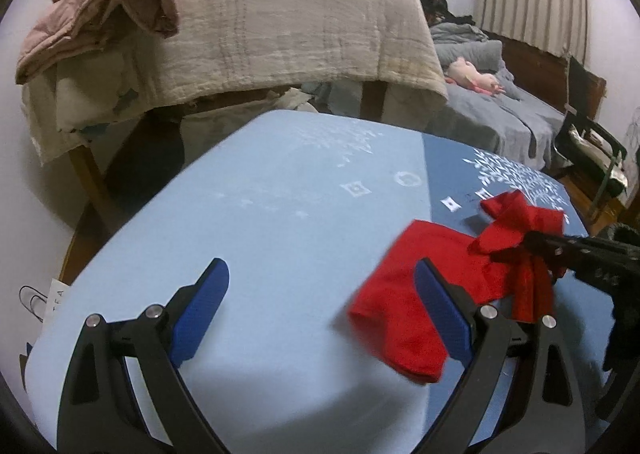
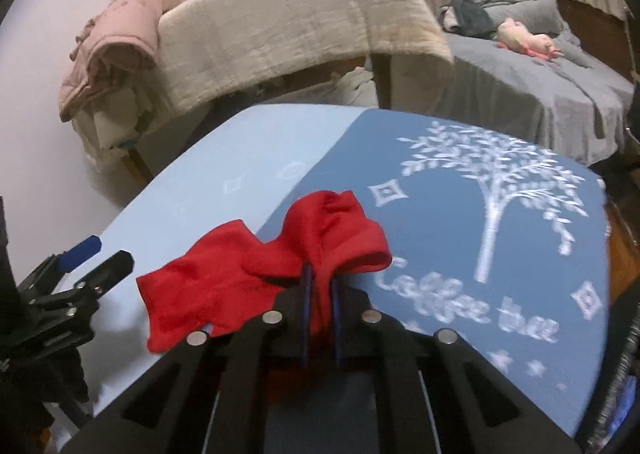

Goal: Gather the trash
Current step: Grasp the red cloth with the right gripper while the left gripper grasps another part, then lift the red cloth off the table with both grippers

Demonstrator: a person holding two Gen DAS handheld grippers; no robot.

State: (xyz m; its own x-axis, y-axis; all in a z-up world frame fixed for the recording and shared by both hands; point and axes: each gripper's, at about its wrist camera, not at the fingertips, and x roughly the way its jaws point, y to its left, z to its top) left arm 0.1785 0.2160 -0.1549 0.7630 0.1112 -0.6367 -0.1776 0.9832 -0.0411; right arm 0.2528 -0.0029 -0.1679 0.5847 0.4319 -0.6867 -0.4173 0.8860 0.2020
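Two-tone blue cloth-covered surface with white tree print. On it, crumpled red fabric sock, limp and bunched, partly lifted. Right gripper clamped on its gathered cuff; left gripper spread wide, empty, just beside. Pick-up step apparently underway; next, probably lifting clear toward some bin.

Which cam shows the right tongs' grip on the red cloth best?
Right wrist: the right tongs are shut on the red cloth, the pinched fold centred in frame. Left wrist shows that grip only side-on at its right edge, past the open left tongs.
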